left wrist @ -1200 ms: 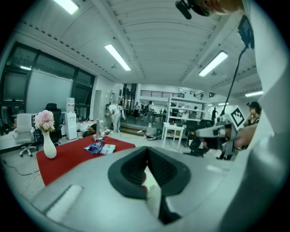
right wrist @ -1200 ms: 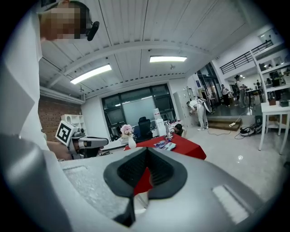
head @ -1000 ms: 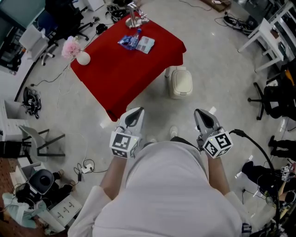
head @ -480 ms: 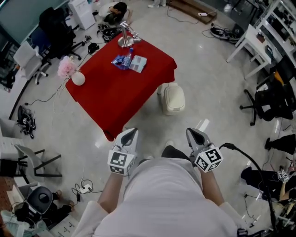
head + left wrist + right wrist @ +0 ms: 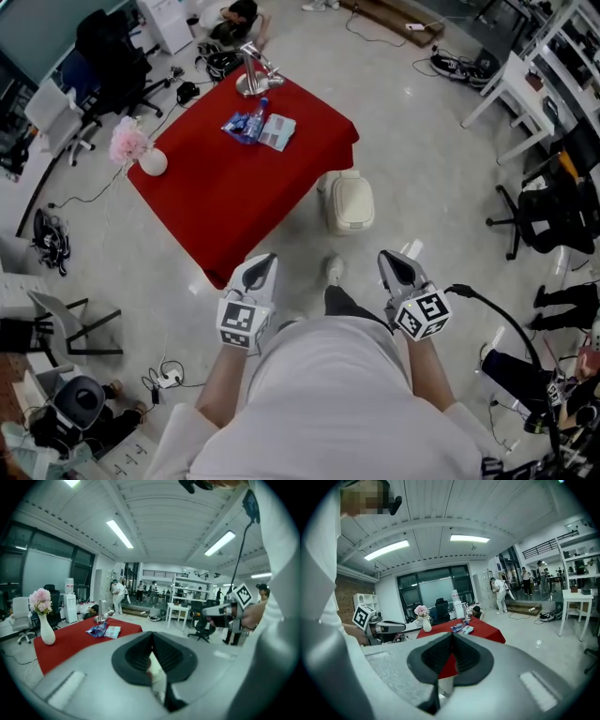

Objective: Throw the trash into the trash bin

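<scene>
The trash, a blue wrapper and a pale packet [image 5: 259, 127], lies on the far part of the red table [image 5: 225, 197]. A beige lidded trash bin [image 5: 350, 201] stands on the floor by the table's right corner. My left gripper [image 5: 263, 265] is held near the table's front corner, shut and holding nothing. My right gripper [image 5: 392, 262] is beside it, below the bin, also shut and holding nothing. The left gripper view looks past the closed tips of the left gripper [image 5: 152, 636] at the trash [image 5: 104, 630]. In the right gripper view the trash [image 5: 462, 629] lies beyond the right gripper [image 5: 452, 637].
A white vase with pink flowers [image 5: 141, 152] and a metal stand [image 5: 250, 77] share the table. Office chairs [image 5: 111, 56], white desks [image 5: 525, 66], cables and boxes ring the floor. People stand far off in the hall [image 5: 118, 592]. My shoe [image 5: 334, 270] shows between the grippers.
The table and the bin have slid down the head view toward me. Both grippers sit lower in that view, still shut, and a shoe now shows between them.
</scene>
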The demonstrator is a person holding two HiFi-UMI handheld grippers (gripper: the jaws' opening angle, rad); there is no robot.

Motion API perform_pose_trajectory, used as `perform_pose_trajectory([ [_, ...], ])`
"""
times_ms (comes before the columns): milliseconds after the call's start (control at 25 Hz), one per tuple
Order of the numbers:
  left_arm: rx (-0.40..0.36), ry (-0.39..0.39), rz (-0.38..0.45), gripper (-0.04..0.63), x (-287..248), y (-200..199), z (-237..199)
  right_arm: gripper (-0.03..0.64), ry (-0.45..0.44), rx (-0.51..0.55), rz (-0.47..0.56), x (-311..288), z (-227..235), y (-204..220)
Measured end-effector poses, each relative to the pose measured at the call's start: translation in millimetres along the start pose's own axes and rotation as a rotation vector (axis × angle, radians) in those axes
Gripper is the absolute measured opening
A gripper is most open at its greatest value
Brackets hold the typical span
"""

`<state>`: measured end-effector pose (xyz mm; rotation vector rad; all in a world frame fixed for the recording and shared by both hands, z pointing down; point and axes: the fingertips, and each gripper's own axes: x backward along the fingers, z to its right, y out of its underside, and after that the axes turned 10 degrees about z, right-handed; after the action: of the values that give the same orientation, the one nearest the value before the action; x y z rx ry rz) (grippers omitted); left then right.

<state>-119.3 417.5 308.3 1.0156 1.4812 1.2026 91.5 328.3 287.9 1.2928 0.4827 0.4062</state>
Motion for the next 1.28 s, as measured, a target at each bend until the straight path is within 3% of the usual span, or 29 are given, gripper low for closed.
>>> perform_pose_trajectory([
  [440,0.013,-0.07,-0.02,0.005,-77.5,-16.8,-16.0,-0.002,-0.063,-0.021,-0.047,-61.5,76.0,-10.3],
  [640,0.025,-0.075,-0.065,0.005,-115.7,-10.2,-9.8,-0.002,-0.073,-0.044,-0.078,-77.5,120.5,-4.9],
  [1040,0.015,-0.106,-0.15,0.005,-183.0,-2.8,-4.9,-0.002,-0.124,-0.009,-0.179,-95.5,191.2,19.8],
  [1280,-0.002,-0.089,-0.201,0.005,-209.4,10.9,-13.1,-0.002,-0.122,-0.037,-0.22,-107.4,207.2,41.3],
])
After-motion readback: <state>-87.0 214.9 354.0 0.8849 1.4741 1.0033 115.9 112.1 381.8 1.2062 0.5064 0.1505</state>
